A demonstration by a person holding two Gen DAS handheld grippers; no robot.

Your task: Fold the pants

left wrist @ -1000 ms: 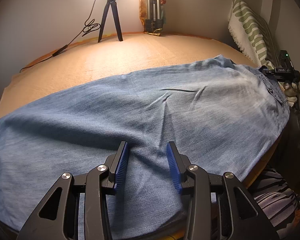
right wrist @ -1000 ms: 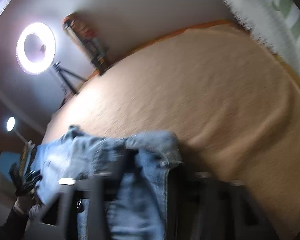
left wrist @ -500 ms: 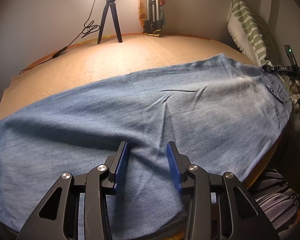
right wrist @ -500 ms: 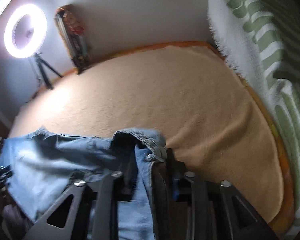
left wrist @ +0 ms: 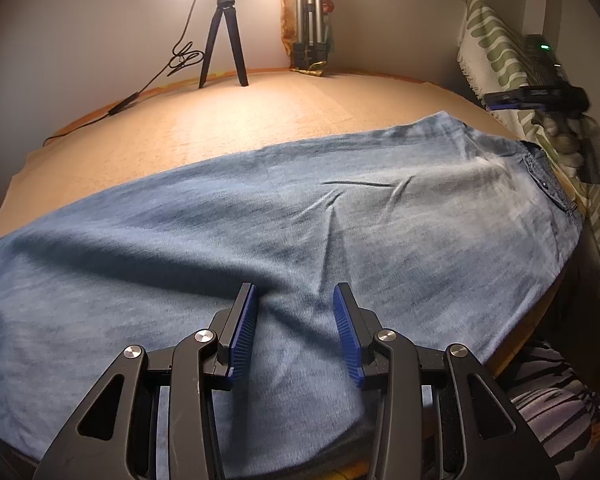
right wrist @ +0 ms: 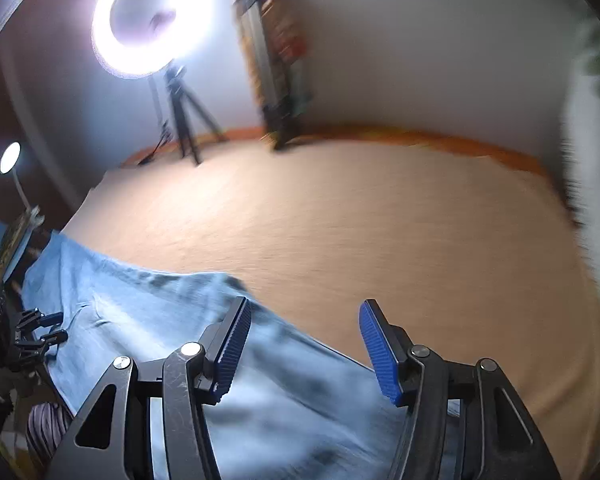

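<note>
Blue denim pants (left wrist: pixel 300 216) lie flat and lengthwise across the tan bed cover (left wrist: pixel 260 116), waistband at the right. My left gripper (left wrist: pixel 294 300) is open and empty, low over the leg fabric near the front edge. My right gripper (right wrist: pixel 304 312) is open and empty, lifted above the waist end of the pants (right wrist: pixel 172 312). It also shows in the left wrist view (left wrist: pixel 540 92), raised at the far right. The left gripper shows in the right wrist view (right wrist: pixel 40 328) at the far left.
A ring light on a black tripod (left wrist: pixel 224 36) and a folded tripod (left wrist: pixel 310 12) stand at the back by the wall. A green-patterned white cushion (left wrist: pixel 496 48) lies along the right side. A striped cloth (left wrist: pixel 548 412) sits below the front right edge.
My right gripper has let go of the waistband, opened and lifted away. The waist now lies flat. My left gripper has not moved.
</note>
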